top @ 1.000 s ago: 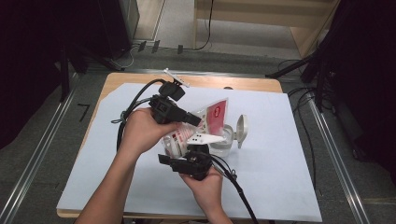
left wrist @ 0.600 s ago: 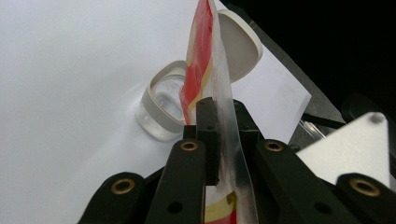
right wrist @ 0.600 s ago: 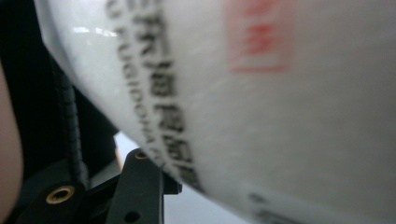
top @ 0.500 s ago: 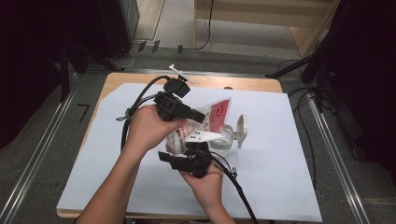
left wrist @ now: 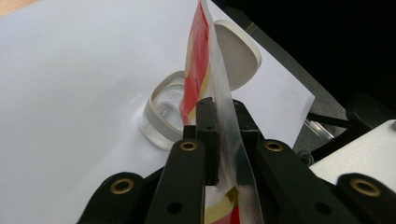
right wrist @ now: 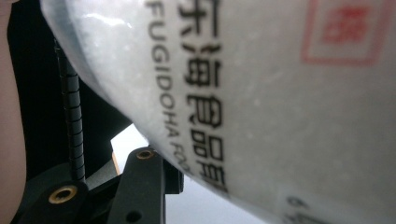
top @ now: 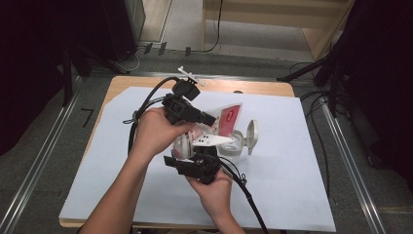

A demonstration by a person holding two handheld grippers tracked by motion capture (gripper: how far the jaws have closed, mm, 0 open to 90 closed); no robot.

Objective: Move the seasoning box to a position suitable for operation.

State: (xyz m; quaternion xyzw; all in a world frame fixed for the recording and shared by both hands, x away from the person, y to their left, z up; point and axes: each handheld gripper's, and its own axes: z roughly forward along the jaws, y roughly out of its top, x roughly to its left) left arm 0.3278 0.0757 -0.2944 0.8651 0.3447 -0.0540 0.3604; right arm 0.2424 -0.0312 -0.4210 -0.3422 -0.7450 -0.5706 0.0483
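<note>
White sheet (top: 292, 195) covers most of the wooden table (top: 253, 87); work sits near its middle.

Food pouch (top: 221, 122), red and white with clear film, is held up off the sheet between my two tools, tilted, its red printed end pointing right and far. In the right gripper view the pouch (right wrist: 280, 93) fills the frame close up, black lettering running down its pale face.

Left gripper (top: 207, 118): clenched on the pouch. In the left gripper view the left gripper (left wrist: 223, 135) has both black jaws pressed flat against the thin edge of the pouch (left wrist: 205, 60), film pinched between them.

Right gripper (top: 202, 158): comes in from the near side, under the pouch. Its jaws have just been closing. One jaw sits just below the pouch; the other is hidden, so I cannot tell whether they press on it.

Clear round container (top: 234, 146) stands on the sheet just right of the pouch, its white hinged lid (top: 252, 134) flipped open and upright. Same container (left wrist: 163, 116) lies beyond my left jaws.
</note>
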